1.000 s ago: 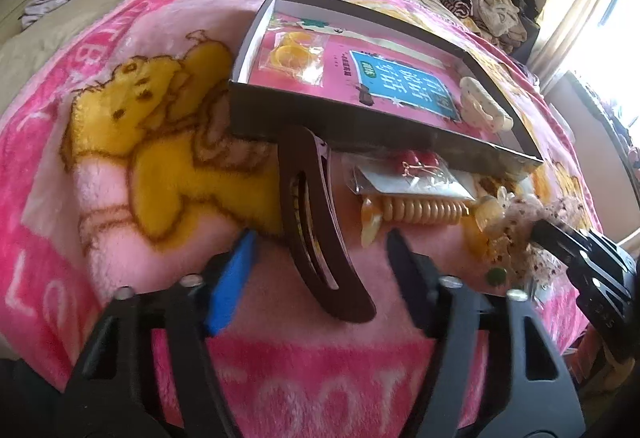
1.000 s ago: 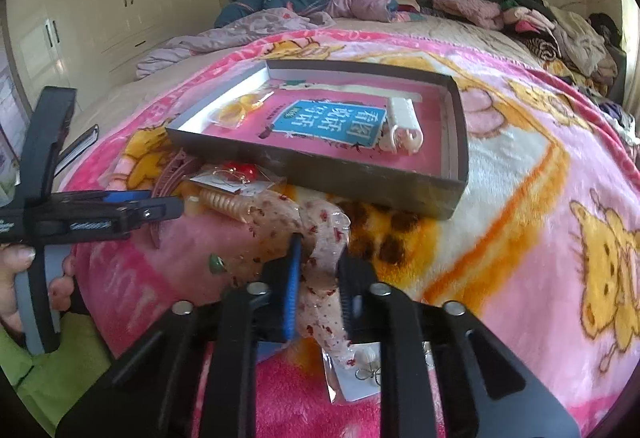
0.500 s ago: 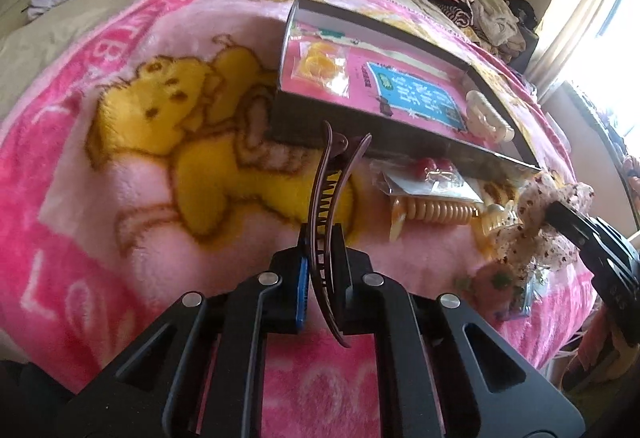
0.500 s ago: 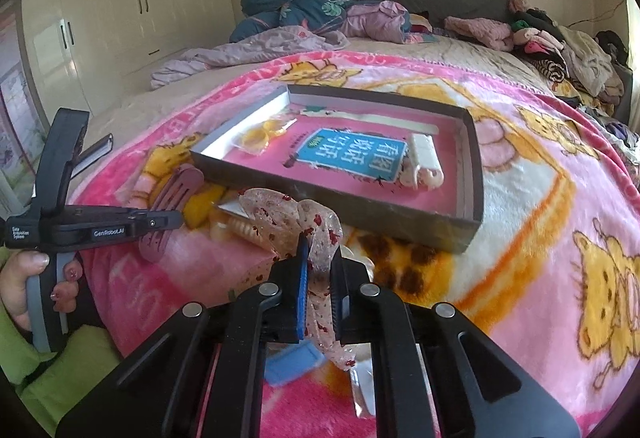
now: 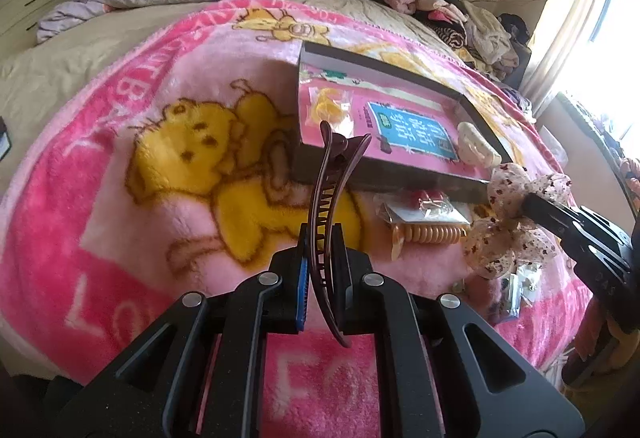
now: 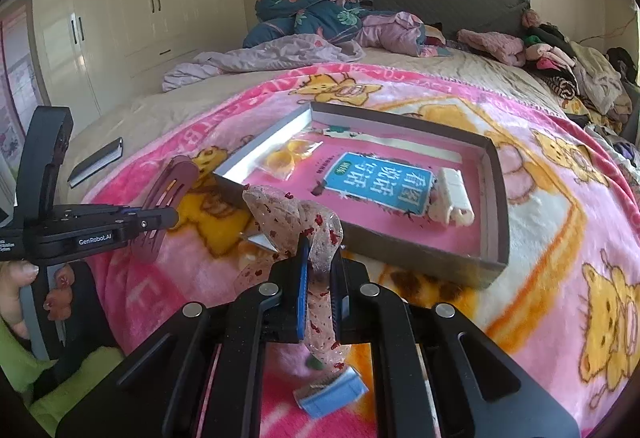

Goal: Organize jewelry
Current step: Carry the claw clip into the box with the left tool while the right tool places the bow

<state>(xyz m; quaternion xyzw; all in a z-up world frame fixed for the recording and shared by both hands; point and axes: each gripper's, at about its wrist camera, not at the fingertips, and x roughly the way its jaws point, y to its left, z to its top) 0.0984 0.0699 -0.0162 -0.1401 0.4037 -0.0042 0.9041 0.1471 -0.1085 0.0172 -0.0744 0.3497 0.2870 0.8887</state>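
Observation:
My left gripper (image 5: 323,238) is shut on a long brown hair clip (image 5: 332,190) and holds it above the pink blanket, short of the shallow grey box (image 5: 400,180). My right gripper (image 6: 320,250) is shut on a sheer spotted bow (image 6: 296,218); the bow also shows in the left wrist view (image 5: 516,214). The box (image 6: 494,198) holds a yellow item in a bag (image 6: 286,154), a blue card (image 6: 380,182) and a white clip (image 6: 452,198). The left gripper with the brown clip (image 6: 168,194) shows at the left of the right wrist view.
An orange spiral hair tie (image 5: 428,236) and a bagged red item (image 5: 428,204) lie on the blanket in front of the box. A blue object (image 6: 332,394) lies under my right gripper. A dark notebook (image 6: 96,162) lies at the left. Clothes are piled at the bed's far side.
My left gripper closed on the brown clip and lifted it off the blanket. My right gripper rose with the bow toward the box.

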